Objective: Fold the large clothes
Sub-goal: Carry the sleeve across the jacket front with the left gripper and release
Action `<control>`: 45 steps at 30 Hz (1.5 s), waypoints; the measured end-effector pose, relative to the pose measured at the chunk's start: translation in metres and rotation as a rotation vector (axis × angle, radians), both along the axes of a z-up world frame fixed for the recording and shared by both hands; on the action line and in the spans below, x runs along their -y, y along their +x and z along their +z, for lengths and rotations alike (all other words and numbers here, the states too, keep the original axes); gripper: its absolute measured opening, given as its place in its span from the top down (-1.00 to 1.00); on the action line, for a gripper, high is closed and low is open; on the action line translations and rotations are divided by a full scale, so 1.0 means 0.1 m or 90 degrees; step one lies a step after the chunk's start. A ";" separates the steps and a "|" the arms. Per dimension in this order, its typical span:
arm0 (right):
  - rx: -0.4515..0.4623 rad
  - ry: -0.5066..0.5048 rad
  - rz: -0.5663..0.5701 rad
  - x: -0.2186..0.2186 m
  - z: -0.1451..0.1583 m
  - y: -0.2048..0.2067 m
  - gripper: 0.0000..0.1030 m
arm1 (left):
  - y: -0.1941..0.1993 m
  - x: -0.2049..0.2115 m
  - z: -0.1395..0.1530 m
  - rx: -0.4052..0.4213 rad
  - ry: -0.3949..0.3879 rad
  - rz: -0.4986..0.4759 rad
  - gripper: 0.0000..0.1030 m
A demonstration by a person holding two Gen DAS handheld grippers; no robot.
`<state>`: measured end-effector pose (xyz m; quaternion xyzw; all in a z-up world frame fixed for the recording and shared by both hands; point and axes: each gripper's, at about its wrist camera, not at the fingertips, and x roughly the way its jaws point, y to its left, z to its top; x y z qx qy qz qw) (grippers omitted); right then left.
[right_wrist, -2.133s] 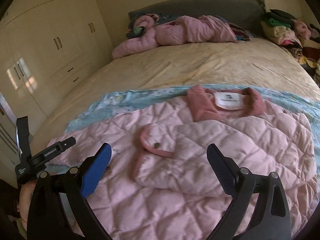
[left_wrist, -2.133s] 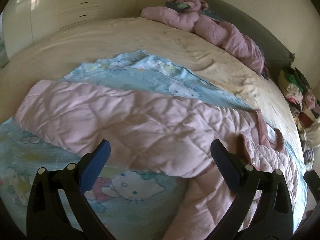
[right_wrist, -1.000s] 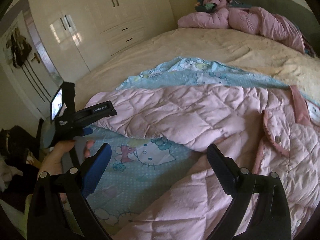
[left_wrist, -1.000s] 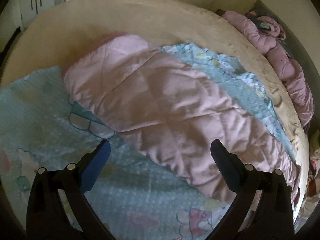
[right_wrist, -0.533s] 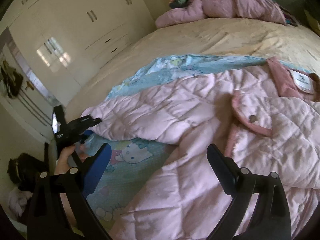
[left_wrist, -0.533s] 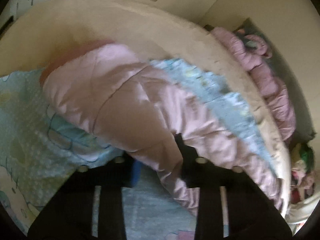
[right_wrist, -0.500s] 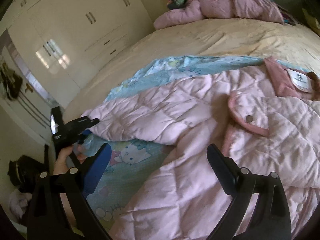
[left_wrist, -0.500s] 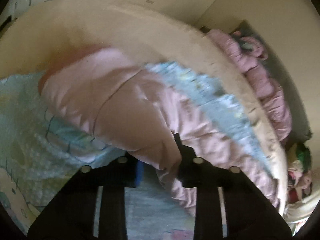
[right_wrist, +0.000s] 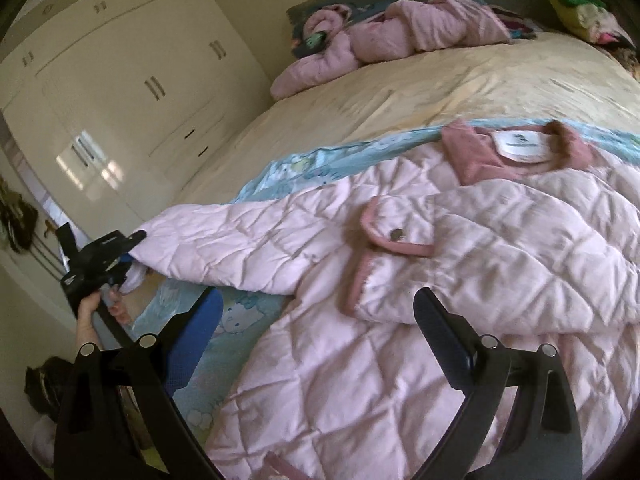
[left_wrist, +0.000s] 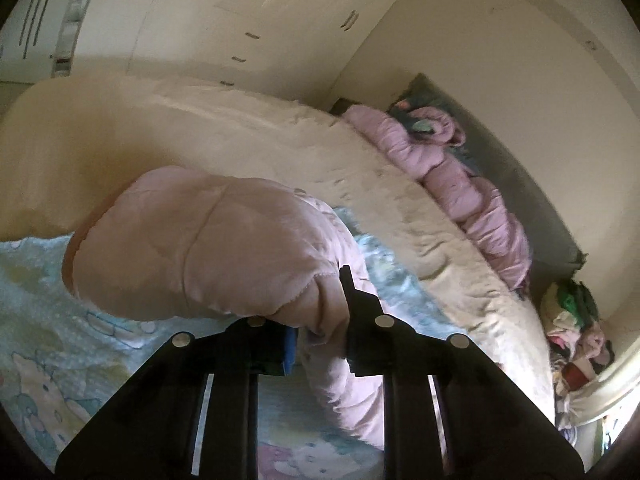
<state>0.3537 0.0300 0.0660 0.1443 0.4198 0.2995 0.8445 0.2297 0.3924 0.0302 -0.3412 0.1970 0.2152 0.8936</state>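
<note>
- Since a second ago, our left gripper (left_wrist: 320,336) has closed its jaws on the end of the pink quilted jacket's sleeve (left_wrist: 208,248) and raised it off the blue cartoon-print sheet (left_wrist: 36,280); the sleeve now bulges up in front of the left wrist camera.
- From the right wrist view we see the same left gripper (right_wrist: 134,240) at the bed's near-left edge, a hand (right_wrist: 90,312) around its handle, the sleeve cuff pinched in it.
- Our right gripper (right_wrist: 316,320) hangs with jaws wide apart above the pink quilted jacket (right_wrist: 460,280), touching nothing.
- We see the jacket spread front-up on the sheet, collar and white label (right_wrist: 524,146) toward the headboard (the other sleeve lies folded across the chest).
- Beyond it, on the cream bedspread (right_wrist: 460,84), a second pink garment (right_wrist: 400,36) lies bunched by the headboard.
</note>
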 end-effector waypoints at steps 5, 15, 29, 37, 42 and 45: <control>-0.005 0.012 -0.032 0.30 -0.02 -0.07 -0.86 | -0.06 0.28 0.28 0.059 0.023 -0.028 0.80; -0.014 0.006 -0.108 0.94 -0.09 -0.17 -0.86 | 0.03 0.93 0.66 0.117 0.087 -0.106 0.80; -0.027 0.000 -0.195 1.59 -0.19 -0.29 -0.86 | 0.39 1.99 0.74 0.137 0.170 -0.269 0.80; -0.037 0.016 -0.240 1.88 -0.25 -0.32 -0.86 | 0.64 2.75 0.47 0.106 0.218 -0.427 0.80; -0.046 0.019 -0.265 2.06 -0.29 -0.36 -0.86 | 0.77 3.16 0.25 0.074 0.253 -0.487 0.80; -0.054 0.020 -0.287 2.20 -0.33 -0.38 -0.86 | 0.81 3.36 0.09 0.056 0.276 -0.529 0.80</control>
